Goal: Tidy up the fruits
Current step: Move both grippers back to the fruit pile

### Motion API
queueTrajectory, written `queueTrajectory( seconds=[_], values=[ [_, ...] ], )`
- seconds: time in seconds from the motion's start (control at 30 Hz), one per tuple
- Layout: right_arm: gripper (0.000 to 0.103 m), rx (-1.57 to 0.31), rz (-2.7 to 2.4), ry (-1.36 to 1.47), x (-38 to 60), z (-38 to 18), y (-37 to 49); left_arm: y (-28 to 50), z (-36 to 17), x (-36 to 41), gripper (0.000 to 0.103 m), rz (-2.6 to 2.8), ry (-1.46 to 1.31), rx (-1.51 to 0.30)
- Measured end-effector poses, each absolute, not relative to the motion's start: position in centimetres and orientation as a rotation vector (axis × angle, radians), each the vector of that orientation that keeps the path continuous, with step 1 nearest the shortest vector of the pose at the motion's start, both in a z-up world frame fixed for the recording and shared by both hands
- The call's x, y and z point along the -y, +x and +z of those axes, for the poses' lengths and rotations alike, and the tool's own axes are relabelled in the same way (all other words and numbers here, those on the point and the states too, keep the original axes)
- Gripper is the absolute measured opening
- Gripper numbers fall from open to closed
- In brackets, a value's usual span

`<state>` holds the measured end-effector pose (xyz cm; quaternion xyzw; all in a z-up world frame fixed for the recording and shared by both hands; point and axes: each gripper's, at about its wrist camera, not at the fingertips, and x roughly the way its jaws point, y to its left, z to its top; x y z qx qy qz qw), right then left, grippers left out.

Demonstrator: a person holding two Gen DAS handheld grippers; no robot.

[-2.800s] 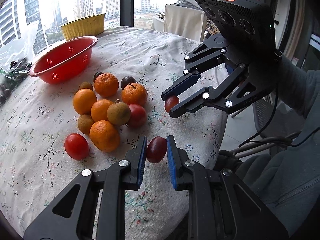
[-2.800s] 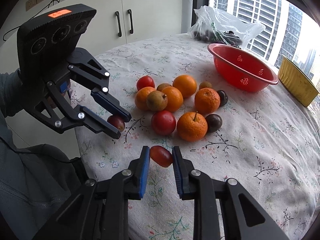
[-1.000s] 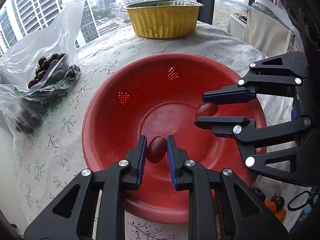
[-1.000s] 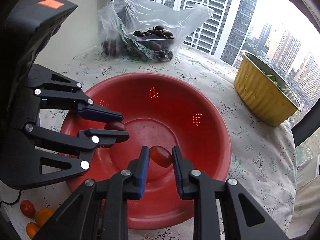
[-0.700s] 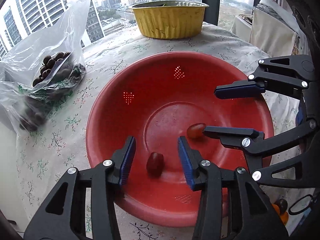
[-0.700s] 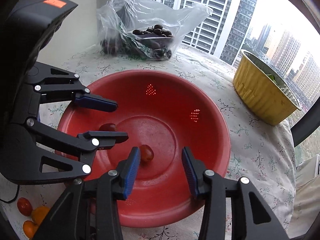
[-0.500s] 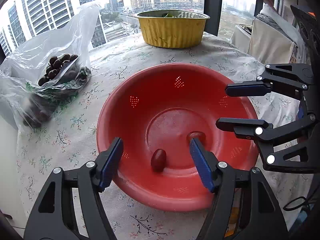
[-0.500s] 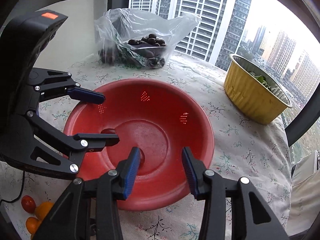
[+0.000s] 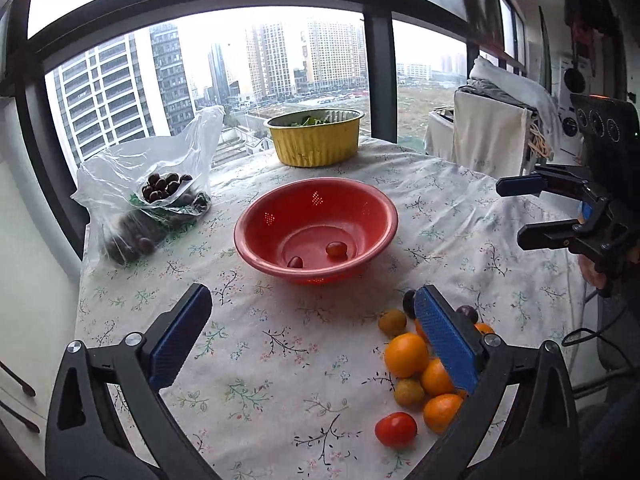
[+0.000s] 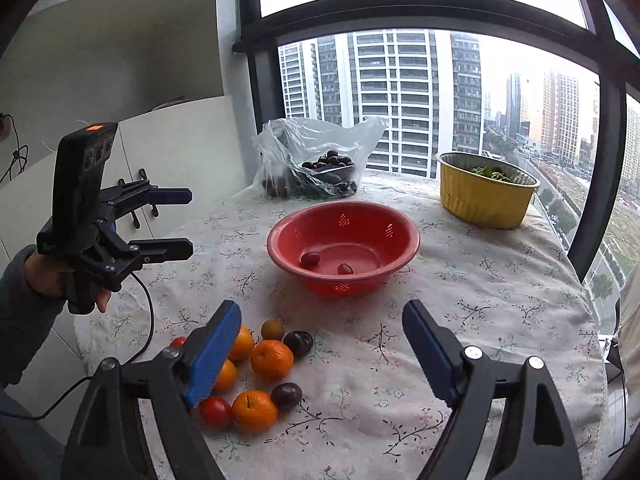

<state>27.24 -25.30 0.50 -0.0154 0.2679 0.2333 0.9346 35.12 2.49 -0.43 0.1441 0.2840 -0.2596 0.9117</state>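
Left gripper [image 9: 312, 330]: blue-padded fingers spread wide, nothing between them, held above the flowered tablecloth [image 9: 280, 344]. Right gripper [image 10: 322, 346]: fingers likewise spread wide and empty.

Red colander bowl [image 9: 248, 236] sits straight ahead of both grippers, well beyond the fingertips. Inside it, two small tomatoes lie on the bottom, apart from each other: the brighter red tomato [image 9: 336, 249] and the darker tomato [image 9: 295, 262].

Fruit pile [image 9: 424, 364] lies on the cloth between the two grippers' viewpoints: under and beside the left gripper's right finger, and under and beside the right gripper's left finger. It holds oranges, small brownish fruits, dark plums and red tomatoes; one red tomato [image 9: 396, 429] lies at the near edge of the pile in the left wrist view.

Beyond the bowl: a yellow foil container [image 9: 316, 140] with greens inside, near the window. A clear plastic bag [image 9: 148, 200] of dark round fruits sits ahead and left of the left gripper, beside the bowl.
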Motion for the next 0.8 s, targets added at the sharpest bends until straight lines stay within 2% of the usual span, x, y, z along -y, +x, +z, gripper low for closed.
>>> queueTrajectory(
  seconds=[0.2,0.43,0.53,0.63,0.8],
  values=[
    [0.084,-0.567,0.466,0.063,25.5,-3.0,22.1,29.7,-4.1,-3.5,0.103,-0.591,0.371,-0.668],
    [0.070,-0.579,0.516,-0.012,21.7,-5.1,19.6,28.5,-6.5,-3.4,0.103,-0.670,0.461,-0.718],
    [0.057,-0.581,0.552,-0.079,19.9,-5.0,19.7,28.9,-7.1,-2.8,0.103,-0.703,0.502,-0.724],
    [0.049,-0.602,0.582,-0.156,18.4,-4.9,20.6,29.3,-7.6,-2.5,0.103,-0.731,0.540,-0.733],
    [0.043,-0.639,0.606,-0.260,16.8,-4.9,22.4,30.1,-8.0,-2.8,0.103,-0.767,0.554,-0.756]
  ],
)
